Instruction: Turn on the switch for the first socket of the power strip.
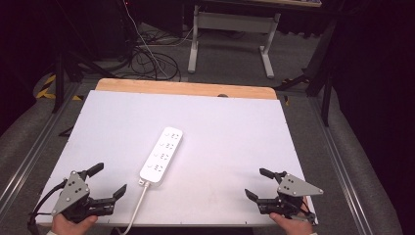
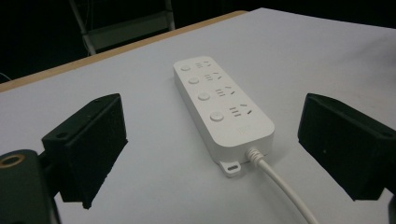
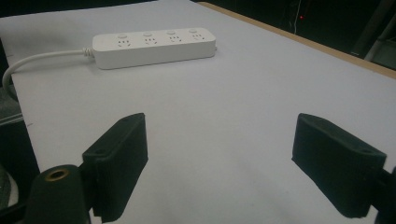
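Observation:
A white power strip (image 1: 162, 155) with several sockets lies near the middle of the white table (image 1: 220, 132), its white cable (image 1: 137, 208) running off the near edge. My left gripper (image 1: 110, 178) rests open at the near left corner, just left of the strip's cable end. In the left gripper view the strip (image 2: 222, 105) lies ahead between the wide-apart jaws, untouched. My right gripper (image 1: 258, 183) stands open at the near right corner, holding nothing. In the right gripper view the strip (image 3: 154, 45) lies far off at the upper left, with the cable (image 3: 32, 60) leaving its left end.
A wooden strip (image 1: 186, 88) edges the table's far side. Beyond it on the floor stand a grey desk frame (image 1: 230, 29) and a tangle of cables (image 1: 147, 61). Metal rails (image 1: 29, 156) run along both sides of the table.

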`<state>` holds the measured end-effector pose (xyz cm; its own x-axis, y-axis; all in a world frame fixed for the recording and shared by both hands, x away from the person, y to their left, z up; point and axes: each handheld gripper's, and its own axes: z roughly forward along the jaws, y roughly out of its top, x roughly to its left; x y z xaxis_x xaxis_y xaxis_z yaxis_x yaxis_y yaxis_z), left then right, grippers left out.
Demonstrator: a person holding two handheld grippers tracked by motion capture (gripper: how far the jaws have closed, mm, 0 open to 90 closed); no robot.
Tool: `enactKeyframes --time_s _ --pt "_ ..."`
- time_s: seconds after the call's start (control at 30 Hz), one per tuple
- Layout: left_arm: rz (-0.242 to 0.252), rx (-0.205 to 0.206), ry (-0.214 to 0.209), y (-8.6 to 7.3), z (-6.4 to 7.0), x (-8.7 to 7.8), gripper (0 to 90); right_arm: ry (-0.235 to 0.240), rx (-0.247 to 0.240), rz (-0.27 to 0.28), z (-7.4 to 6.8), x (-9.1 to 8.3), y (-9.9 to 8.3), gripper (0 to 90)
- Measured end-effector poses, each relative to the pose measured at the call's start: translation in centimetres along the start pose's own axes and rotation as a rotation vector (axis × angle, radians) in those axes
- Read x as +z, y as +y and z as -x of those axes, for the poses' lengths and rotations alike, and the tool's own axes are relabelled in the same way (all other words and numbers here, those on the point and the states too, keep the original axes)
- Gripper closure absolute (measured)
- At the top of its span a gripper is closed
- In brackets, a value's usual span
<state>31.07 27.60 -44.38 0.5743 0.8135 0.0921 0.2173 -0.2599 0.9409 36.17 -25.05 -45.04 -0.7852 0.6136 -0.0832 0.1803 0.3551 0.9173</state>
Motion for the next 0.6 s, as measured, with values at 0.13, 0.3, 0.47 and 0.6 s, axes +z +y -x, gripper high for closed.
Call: enactKeyframes --time_s 0.13,0.3,0.47,0.6 --pt "0.004 0.012 0.03 0.23 0.18 -0.3 11.2 0.006 0.002 -0.012 0.04 0.18 -0.24 18.8" --pt "-0.013 0.003 0.003 0.42 0.24 -0.19 12.9 0.009 0.0 -0.003 0.04 0.2 -0.23 18.8" --pt "-0.023 0.015 0.001 0.53 0.22 -0.09 10.3 0.014 0.005 -0.005 0.06 0.26 -0.29 18.8" --pt "-0.039 0.007 -0.007 0.61 0.34 -0.06 10.8 0.019 0.008 -0.004 -0.04 0.37 -0.32 18.8"
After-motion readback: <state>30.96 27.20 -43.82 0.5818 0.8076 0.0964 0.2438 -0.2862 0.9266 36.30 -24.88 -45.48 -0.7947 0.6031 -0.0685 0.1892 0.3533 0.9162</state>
